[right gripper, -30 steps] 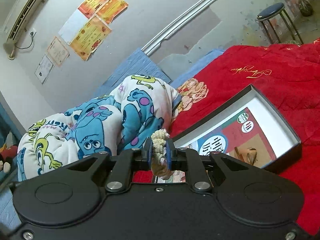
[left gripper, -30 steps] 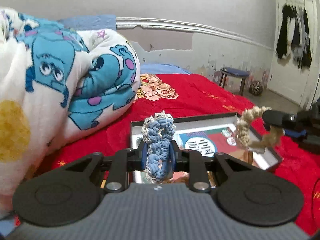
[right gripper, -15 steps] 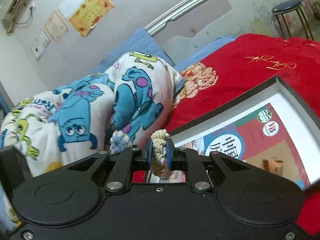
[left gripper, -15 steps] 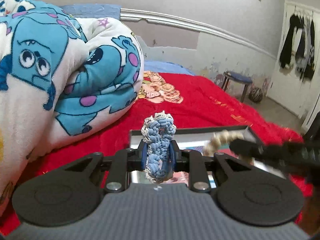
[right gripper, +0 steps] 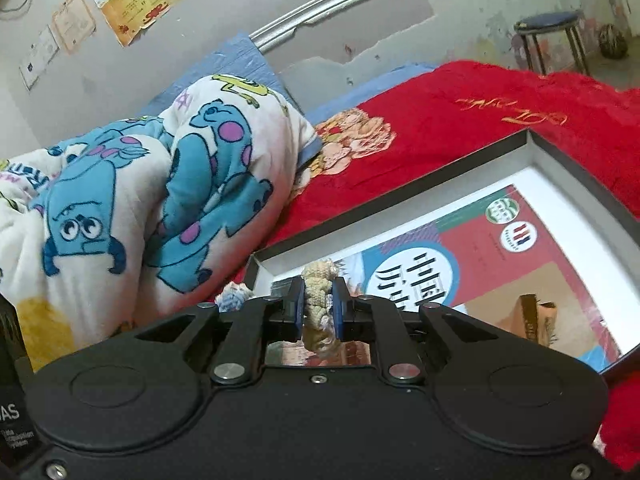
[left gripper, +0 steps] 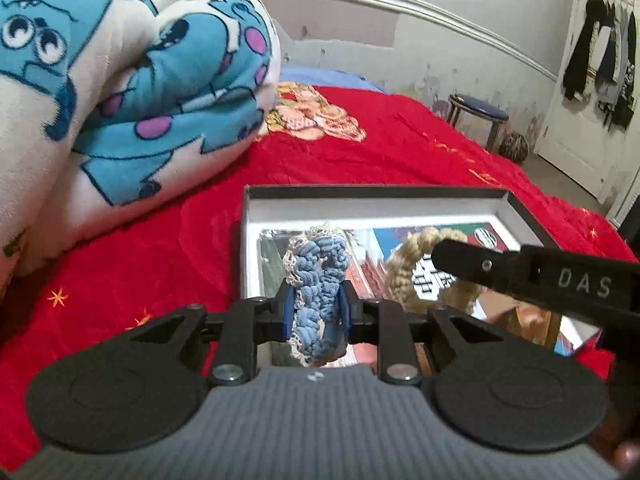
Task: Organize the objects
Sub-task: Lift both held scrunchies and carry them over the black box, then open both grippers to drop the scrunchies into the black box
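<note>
While we hold both pieces above the open box (left gripper: 516, 204) just ahead of the fingers, our left gripper (left gripper: 313, 312) is clamped on the blue crocheted scrunchie (left gripper: 316, 280) and our right gripper (right gripper: 318, 307) on the beige crocheted scrunchie (right gripper: 318, 300). We judge that, with the tools so close, a release could snag yarn on a pad, or drop a scrunchie onto the red bedspread (left gripper: 132, 264).

Right gripper (left gripper: 434, 254): moved from right edge of left wrist frame toward centre, now over box (left gripper: 524, 210). Beige scrunchie (left gripper: 412, 264): carried alongside blue scrunchie (left gripper: 316, 280). Box: larger in both frames.
</note>
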Demonstrator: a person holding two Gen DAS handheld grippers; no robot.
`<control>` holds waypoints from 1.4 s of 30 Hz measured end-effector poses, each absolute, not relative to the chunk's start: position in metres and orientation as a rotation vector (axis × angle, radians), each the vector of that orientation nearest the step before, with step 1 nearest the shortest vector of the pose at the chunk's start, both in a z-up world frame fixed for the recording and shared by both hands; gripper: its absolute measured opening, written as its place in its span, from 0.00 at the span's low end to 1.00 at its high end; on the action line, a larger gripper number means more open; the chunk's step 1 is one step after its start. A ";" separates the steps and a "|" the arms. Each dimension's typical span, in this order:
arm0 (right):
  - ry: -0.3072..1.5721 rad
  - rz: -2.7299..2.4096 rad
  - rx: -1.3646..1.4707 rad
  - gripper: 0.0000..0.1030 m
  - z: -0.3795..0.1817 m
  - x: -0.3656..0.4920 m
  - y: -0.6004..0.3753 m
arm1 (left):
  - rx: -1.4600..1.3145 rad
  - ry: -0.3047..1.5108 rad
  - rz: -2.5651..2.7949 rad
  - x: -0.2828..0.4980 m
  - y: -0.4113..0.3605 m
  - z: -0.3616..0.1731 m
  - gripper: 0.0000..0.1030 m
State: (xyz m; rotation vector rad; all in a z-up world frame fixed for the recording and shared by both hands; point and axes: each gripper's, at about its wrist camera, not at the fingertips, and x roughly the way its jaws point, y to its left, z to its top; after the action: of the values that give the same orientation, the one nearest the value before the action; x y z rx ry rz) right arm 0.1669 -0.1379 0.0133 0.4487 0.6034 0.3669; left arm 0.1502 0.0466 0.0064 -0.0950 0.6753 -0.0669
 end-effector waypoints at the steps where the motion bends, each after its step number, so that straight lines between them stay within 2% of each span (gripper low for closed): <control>1: 0.607 0.363 0.448 0.14 0.013 0.167 -0.138 | -0.096 0.681 -0.071 0.150 0.046 0.005 0.26; 16: 0.723 0.313 0.424 0.15 0.003 0.171 -0.134 | -0.070 0.727 -0.074 0.150 0.039 -0.003 0.26; 42: 0.735 0.358 0.493 0.17 -0.003 0.170 -0.130 | -0.033 0.737 -0.072 0.151 0.036 -0.007 0.28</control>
State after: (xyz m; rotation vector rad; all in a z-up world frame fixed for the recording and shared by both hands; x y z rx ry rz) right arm 0.1703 -0.1298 -0.0029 0.4927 0.7355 0.3581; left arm 0.1508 0.0360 -0.0073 -0.0328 0.7367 -0.0721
